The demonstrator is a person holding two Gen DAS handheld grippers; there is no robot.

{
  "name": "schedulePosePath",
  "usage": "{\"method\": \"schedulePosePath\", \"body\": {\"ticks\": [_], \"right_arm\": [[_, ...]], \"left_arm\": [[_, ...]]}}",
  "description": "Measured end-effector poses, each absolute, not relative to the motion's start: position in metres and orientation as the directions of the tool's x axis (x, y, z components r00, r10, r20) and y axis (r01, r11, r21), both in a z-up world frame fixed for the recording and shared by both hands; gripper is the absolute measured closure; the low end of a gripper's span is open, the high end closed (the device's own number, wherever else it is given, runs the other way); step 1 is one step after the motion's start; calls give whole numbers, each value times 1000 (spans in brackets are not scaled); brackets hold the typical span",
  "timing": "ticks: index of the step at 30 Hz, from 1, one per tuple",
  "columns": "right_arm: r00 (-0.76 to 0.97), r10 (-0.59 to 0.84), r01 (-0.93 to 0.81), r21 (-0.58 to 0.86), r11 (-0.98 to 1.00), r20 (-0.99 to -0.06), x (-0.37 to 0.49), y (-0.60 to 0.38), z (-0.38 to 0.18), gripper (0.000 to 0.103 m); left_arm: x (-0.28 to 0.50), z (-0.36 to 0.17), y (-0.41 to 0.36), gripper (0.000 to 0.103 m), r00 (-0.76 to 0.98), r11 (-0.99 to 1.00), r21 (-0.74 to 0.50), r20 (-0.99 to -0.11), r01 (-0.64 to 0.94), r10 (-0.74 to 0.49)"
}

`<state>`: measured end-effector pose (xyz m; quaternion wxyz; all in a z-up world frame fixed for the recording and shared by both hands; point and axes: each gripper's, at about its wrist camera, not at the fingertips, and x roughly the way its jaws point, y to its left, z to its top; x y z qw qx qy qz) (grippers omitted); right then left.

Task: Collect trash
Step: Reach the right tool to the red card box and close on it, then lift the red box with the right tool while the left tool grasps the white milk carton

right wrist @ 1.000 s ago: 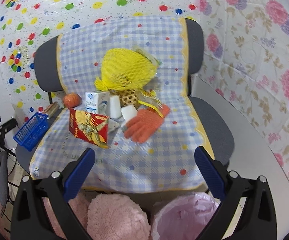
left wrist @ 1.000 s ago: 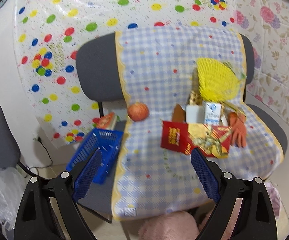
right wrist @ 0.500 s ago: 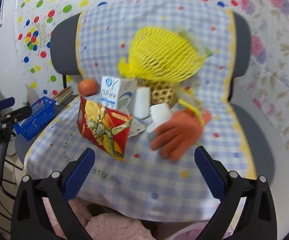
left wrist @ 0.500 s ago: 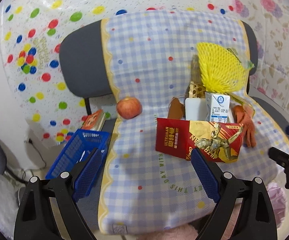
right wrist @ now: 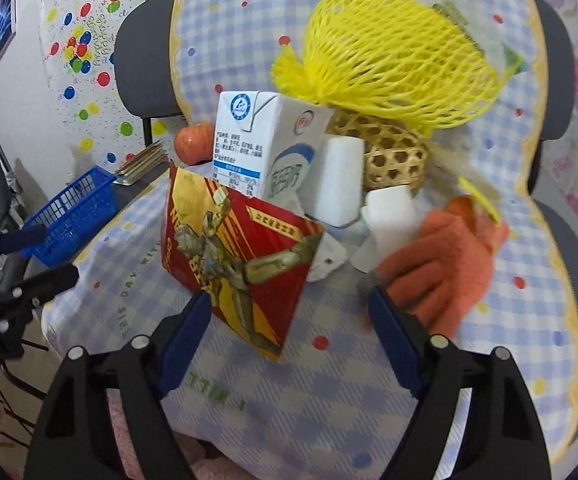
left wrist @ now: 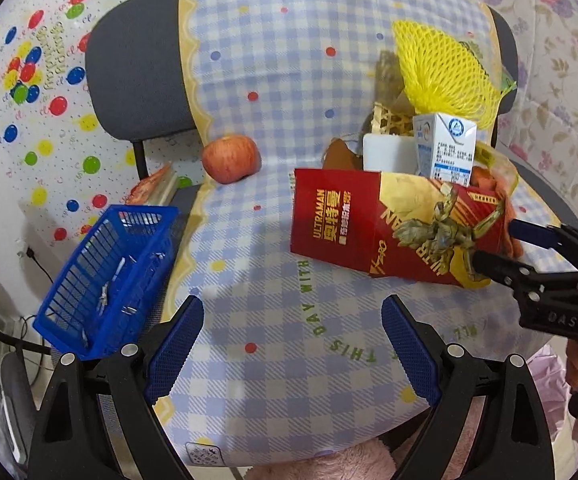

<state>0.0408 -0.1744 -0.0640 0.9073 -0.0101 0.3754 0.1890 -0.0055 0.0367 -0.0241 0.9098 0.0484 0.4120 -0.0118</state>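
A pile of trash lies on a chair seat covered by a checked cloth point(left wrist: 265, 264). A red and gold paper box point(left wrist: 393, 228) point(right wrist: 241, 256) stands at the front. Behind it are a white milk carton point(left wrist: 445, 148) point(right wrist: 273, 148), white foam blocks point(right wrist: 341, 180), a yellow foam net point(left wrist: 445, 68) point(right wrist: 393, 64), a small woven basket point(right wrist: 393, 160) and an orange glove point(right wrist: 441, 268). My right gripper point(right wrist: 289, 320) is open, its jaws on either side of the red box's near corner. My left gripper point(left wrist: 289, 328) is open and empty above the cloth, short of the box.
A red apple point(left wrist: 231, 158) sits on the cloth left of the pile. A blue plastic basket point(left wrist: 109, 276) stands on a second chair at the left. A pink-lined bin point(left wrist: 545, 368) is below the seat's right front. The dotted and floral wall is behind.
Both grippers have moved in toward the chair seat. The right gripper has come close to the red box, which now sits between its open jaws.
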Motion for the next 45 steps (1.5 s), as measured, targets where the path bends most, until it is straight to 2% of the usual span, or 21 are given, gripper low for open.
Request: {"method": "schedulePosePath", "body": {"ticks": [4,7,9,12,13,17,20,24,29,32,35,37,45], "right_arm": [[618,402,-380,191,905,-676,54,-170,-69,26],[591,429,-394,220,893,-683,59,-164,-70,44],[586,443,-409,225,884,-678,55,-161,-67,59],[571,477,-462,218,859,-668,38,-151,-62,72],[566,499,-490,219,844,-656,30,-146,-59,74],[574,549,-568,188,802,-608,2,-128,-44,101],[615,554,-585,147,798,-561,-18,-127,-18,101],[709,548,-569,99,816,-444,-49,-143,32,101],[853,372,-392,20,920,-366,-78,-187,65,101],[903,223,-255,-40,966,-367,-86,-206,58,101],[905,161,-178,-6,984,-394,-90,-237,45,101],[905,102,-126,-32,991,-412,-91,-250,35,101],[899,53,-86,-55,995,-436,-90,-257,14,101]], "left_arm": [[-3,-28,40,14,649,997,60,-760,51,12],[-6,-26,44,14,648,998,39,-761,48,-2],[-9,-23,46,14,651,998,38,-759,47,-2],[-18,-17,49,14,662,998,47,-750,41,8],[-21,-15,50,14,664,998,50,-747,34,15],[-33,-7,52,14,677,998,54,-735,13,31],[-43,3,54,14,695,998,56,-718,10,34],[-51,14,51,13,719,998,53,-695,16,25],[-47,13,33,13,730,997,32,-683,70,-29],[-38,6,22,13,727,993,21,-683,115,-70],[-25,-4,15,13,714,992,17,-695,127,-80],[-17,-10,13,13,702,993,8,-708,122,-80],[3,-33,9,13,687,992,54,-726,115,-40]]}}
